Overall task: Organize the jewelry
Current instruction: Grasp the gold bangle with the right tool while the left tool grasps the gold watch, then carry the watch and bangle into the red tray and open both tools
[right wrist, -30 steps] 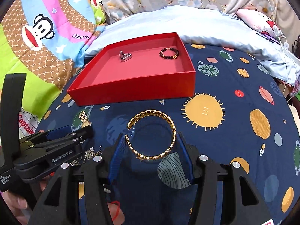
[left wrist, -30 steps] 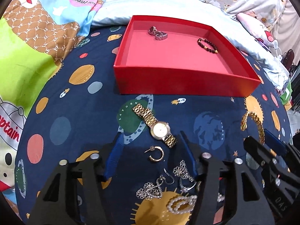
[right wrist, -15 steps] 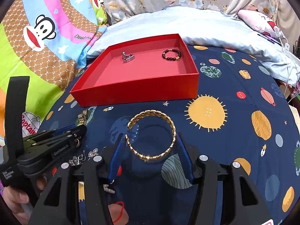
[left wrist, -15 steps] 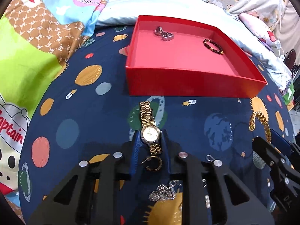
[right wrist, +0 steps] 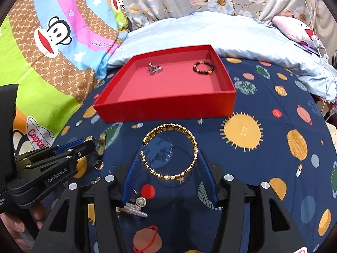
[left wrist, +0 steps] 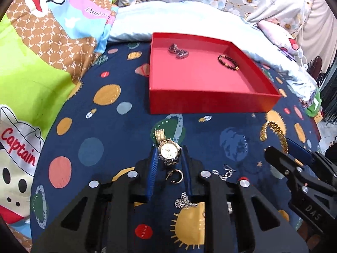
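A red tray [left wrist: 210, 102] [right wrist: 168, 107] lies on the space-print bedspread and holds a silver watch [left wrist: 178, 51] [right wrist: 155, 68] and a dark bead bracelet [left wrist: 228, 62] [right wrist: 203, 67]. My left gripper [left wrist: 168, 154] is shut on the gold watch [left wrist: 169, 151], its blue fingers against the case. My right gripper [right wrist: 169, 158] is open around a gold cuff bracelet [right wrist: 170, 150], which lies on the bedspread; the cuff also shows in the left wrist view [left wrist: 273, 132].
A gold hoop earring [left wrist: 177, 176], a silver chain [left wrist: 185, 202] and a silver hook earring [left wrist: 224, 171] lie below the watch. Pearl pieces [right wrist: 137, 207] lie by my right gripper's left finger. Pillows and quilts surround the bedspread.
My left gripper has closed from wide open onto the gold watch, which has turned to point lengthwise between the fingers. My right gripper has stayed open around the cuff.
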Demonstrator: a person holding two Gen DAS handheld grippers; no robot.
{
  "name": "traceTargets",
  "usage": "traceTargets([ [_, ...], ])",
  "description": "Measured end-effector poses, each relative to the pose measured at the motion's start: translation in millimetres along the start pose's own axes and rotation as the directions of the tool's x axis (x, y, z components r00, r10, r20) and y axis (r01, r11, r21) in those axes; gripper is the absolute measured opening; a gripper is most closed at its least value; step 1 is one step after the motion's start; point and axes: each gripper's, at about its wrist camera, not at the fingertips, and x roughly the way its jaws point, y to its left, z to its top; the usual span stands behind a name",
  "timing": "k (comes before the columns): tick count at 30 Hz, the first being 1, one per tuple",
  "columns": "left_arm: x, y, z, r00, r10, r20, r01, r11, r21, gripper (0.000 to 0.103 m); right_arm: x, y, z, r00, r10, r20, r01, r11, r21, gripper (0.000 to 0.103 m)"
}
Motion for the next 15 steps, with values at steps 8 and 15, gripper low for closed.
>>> traceTargets([
  [8, -31, -5, 26, 0.996, -0.055, 0.068, 0.055, 0.998, 0.003, 0.022, -18, 1, 19, 0.999, 0.007, 0.05, -0.007, 1.0, -0.013, 0.053],
  [15, -45, -19, 74, 0.984, -0.076, 0.16, 0.07, 0.996, 0.047, 0.022, -13, -7, 57, 0.996, 0.014, 0.085, -0.012, 1.0, -0.029, 0.053],
])
